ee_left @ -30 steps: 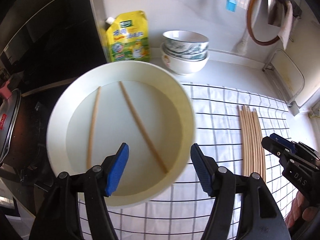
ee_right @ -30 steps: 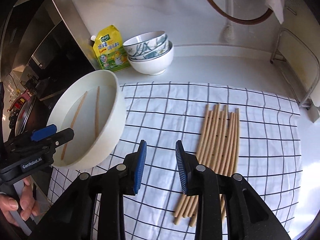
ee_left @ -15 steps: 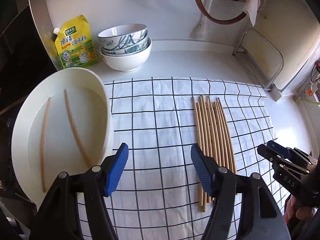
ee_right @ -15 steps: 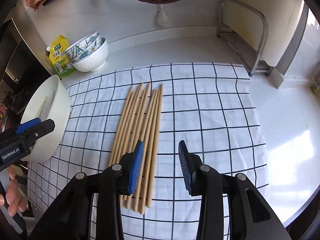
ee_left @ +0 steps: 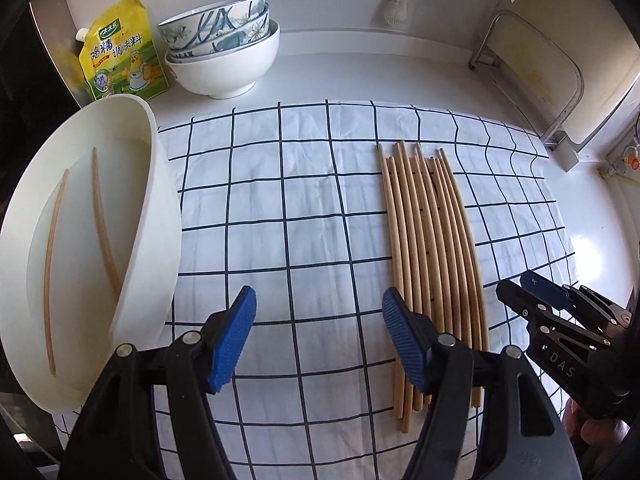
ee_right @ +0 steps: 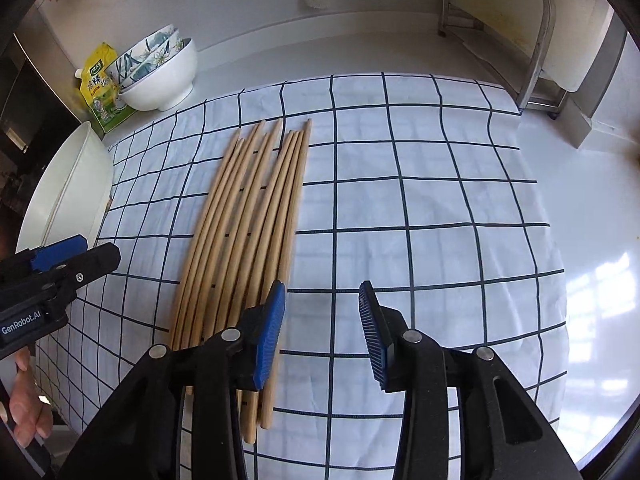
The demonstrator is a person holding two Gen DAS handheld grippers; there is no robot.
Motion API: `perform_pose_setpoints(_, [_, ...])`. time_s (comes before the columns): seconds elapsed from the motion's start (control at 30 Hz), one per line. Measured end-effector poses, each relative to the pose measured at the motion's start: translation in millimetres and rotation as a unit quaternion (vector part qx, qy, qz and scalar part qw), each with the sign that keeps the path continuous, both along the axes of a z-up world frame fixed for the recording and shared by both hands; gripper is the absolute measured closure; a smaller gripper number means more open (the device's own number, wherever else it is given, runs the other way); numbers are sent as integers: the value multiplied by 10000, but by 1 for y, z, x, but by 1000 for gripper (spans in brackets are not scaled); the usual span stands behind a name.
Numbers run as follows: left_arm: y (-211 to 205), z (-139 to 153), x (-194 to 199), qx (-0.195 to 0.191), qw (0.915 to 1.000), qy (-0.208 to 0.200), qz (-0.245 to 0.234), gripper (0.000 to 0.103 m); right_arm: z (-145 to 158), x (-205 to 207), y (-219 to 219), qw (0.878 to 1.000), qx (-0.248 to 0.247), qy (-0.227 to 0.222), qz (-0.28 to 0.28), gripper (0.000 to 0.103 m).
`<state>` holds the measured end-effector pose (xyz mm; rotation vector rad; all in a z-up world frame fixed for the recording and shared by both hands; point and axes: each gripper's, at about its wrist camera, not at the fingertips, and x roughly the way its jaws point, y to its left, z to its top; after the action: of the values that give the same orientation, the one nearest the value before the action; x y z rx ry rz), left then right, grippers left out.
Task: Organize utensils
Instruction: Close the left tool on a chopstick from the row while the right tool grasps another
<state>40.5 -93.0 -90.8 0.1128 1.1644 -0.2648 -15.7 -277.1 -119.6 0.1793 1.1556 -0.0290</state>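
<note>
Several wooden chopsticks [ee_left: 428, 240] [ee_right: 248, 220] lie side by side on a white cloth with a dark grid [ee_left: 300, 200]. A white basin [ee_left: 160, 208] [ee_right: 76, 184] at the cloth's left edge holds two more chopsticks [ee_left: 100, 216]. My left gripper [ee_left: 318, 320] [ee_right: 80, 252] hovers open over bare cloth, between the basin and the bundle, its right finger just over the bundle's near left side. My right gripper [ee_right: 322, 300] [ee_left: 520, 292] is open with nothing between its pads. Its left finger is above the bundle's right near end.
Stacked bowls [ee_left: 224, 52] and a yellow seasoning pouch [ee_left: 120, 56] stand at the back left by the wall. A metal rack [ee_left: 532, 80] sits at the back right. White counter [ee_right: 580, 200] shows to the right of the cloth. A hand [ee_right: 28, 428] holds the left gripper.
Both grippers have swung right and lower, from over the basin to over the cloth and the chopstick bundle. The right jaws stand a little wider than before.
</note>
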Motion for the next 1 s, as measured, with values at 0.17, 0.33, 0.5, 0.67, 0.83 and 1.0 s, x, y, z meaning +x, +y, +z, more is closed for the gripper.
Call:
perform_pose_setpoints(0.17, [1, -6, 1, 24, 10000, 56, 12, 37, -6, 4, 7, 9999, -156, -6, 33, 66])
perform_pose_setpoints(0.33, [2, -11, 2, -92, 9998, 146, 55, 34, -11, 4, 8, 9999, -162, 38, 34, 66])
perform_pose_setpoints(0.5, [-1, -15, 1, -88, 9998, 182, 7, 34, -12, 4, 10, 9996, -242, 43, 117, 65])
perform_pose_setpoints(0.67, [-7, -21, 2, -93, 9998, 193, -19, 34, -13, 3, 4, 9996, -254, 37, 72, 66])
perform_pose_setpoints(0.83, [-14, -28, 4, -33, 9998, 177, -33, 33, -12, 0, -7, 9995, -304, 28, -6, 66])
perform_pose_setpoints(1.0, [-22, -33, 5, -25, 9998, 163, -89, 33, -11, -2, -19, 9994, -343, 24, -104, 65])
